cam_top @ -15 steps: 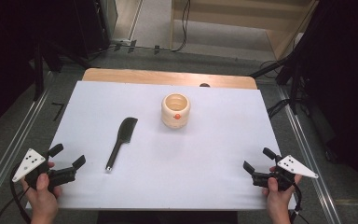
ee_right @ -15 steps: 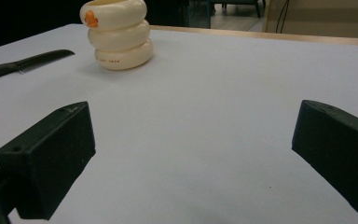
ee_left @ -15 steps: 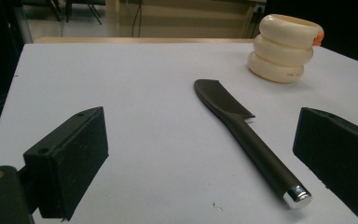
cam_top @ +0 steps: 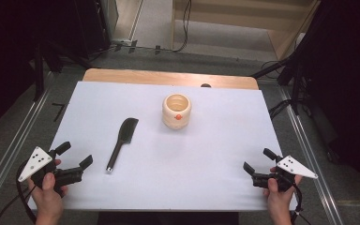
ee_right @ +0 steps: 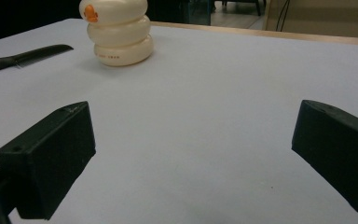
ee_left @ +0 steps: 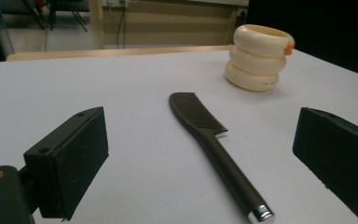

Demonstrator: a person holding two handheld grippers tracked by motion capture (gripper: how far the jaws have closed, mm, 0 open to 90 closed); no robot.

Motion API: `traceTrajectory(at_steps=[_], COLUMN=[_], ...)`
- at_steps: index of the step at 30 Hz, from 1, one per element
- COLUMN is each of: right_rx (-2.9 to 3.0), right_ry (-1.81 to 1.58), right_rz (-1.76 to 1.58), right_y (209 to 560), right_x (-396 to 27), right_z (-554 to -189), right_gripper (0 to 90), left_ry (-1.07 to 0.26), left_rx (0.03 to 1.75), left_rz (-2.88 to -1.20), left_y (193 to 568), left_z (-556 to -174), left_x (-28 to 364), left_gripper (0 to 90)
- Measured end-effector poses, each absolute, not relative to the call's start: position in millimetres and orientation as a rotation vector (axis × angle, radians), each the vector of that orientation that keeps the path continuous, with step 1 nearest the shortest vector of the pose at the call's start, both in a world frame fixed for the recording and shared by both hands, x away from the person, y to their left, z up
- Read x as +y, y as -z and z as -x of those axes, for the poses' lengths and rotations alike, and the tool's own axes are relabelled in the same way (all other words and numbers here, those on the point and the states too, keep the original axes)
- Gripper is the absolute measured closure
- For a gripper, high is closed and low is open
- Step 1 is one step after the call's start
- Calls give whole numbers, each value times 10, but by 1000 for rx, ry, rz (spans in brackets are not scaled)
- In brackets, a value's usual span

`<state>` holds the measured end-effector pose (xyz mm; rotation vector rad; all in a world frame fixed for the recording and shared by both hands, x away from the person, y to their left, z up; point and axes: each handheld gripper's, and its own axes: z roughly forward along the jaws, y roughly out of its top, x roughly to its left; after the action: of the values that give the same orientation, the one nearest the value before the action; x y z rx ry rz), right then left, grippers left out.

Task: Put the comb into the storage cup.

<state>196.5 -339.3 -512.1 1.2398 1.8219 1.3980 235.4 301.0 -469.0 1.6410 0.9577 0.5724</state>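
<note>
- My left gripper (cam_top: pixel 74 154) rests at the near left corner of the white mat (cam_top: pixel 215 159), jaws wide apart with nothing between them
- The black comb (cam_top: pixel 121 143) lies flat just ahead of that gripper, teeth end pointing away toward the cream ringed cup (cam_top: pixel 176 110), metal-capped handle tip nearest me
- My right gripper (cam_top: pixel 257 161) sits well to the right of the comb, at the near right corner, jaws also spread and empty
- The cup stands upright beyond the comb's far end, apart from it, an orange dot on its side
- Risk as I judge it: the comb is thin and lies flat, so pads coming in too high could skid over the handle and push it away
- A sloppy sweep forward might shove the comb into the cup and tip it
</note>
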Motion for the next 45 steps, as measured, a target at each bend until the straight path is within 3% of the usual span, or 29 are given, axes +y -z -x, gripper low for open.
traceTrajectory(at_steps=[8,10,12,18,21,27,28,30,31,32,33,34,37,45], right_rx=[1831,1835,1838,1840,1844,1847,1847,1847,1847,1848,1848,1848,1848,1850], right_ry=[-1384,-1381,-1381,-1373,-1369,-1365,-1364,-1363,-1363,-1362,-1362,-1362,-1357,-1351], right_rz=[-1234,-1234,-1235,-1238,-1231,-1233,-1234,-1234,-1234,-1235,-1235,-1235,-1237,-1239], right_y=[5123,5123,5123,5124,5126,5128,5128,5128,5128,5129,5129,5129,5129,5133], right_x=[-3379,-3379,-3373,-3367,-3360,-3357,-3357,-3356,-3356,-3354,-3354,-3353,-3352,-3349], right_z=[-1975,-1975,-1976,-1982,-1987,-1989,-1990,-1992,-1992,-1992,-1992,-1993,-1993,-1997], right_gripper=[0,0,0,0,0,0,0,0,0,0,0,0,0,0], left_ry=[-549,-542,-533,-480,-457,-453,-469,-463,-457,-448,-435,-419,-343,-292], left_rx=[911,918,930,932,927,972,971,969,968,966,965,966,960,975], left_rz=[-1681,-1682,-1688,-1721,-1746,-1790,-1795,-1796,-1805,-1818,-1838,-1855,-1909,-2039], left_y=[4608,4606,4604,4609,4625,4660,4653,4650,4648,4650,4657,4669,4723,4807], left_z=[-2347,-2357,-2369,-2399,-2410,-2427,-2414,-2413,-2414,-2416,-2423,-2431,-2459,-2485], left_x=[2793,2766,2730,2599,2540,2424,2401,2387,2373,2356,2338,2323,2275,2174], left_gripper=[43,61,156,173,288,418,514,613,613,740,740,821,899,900])
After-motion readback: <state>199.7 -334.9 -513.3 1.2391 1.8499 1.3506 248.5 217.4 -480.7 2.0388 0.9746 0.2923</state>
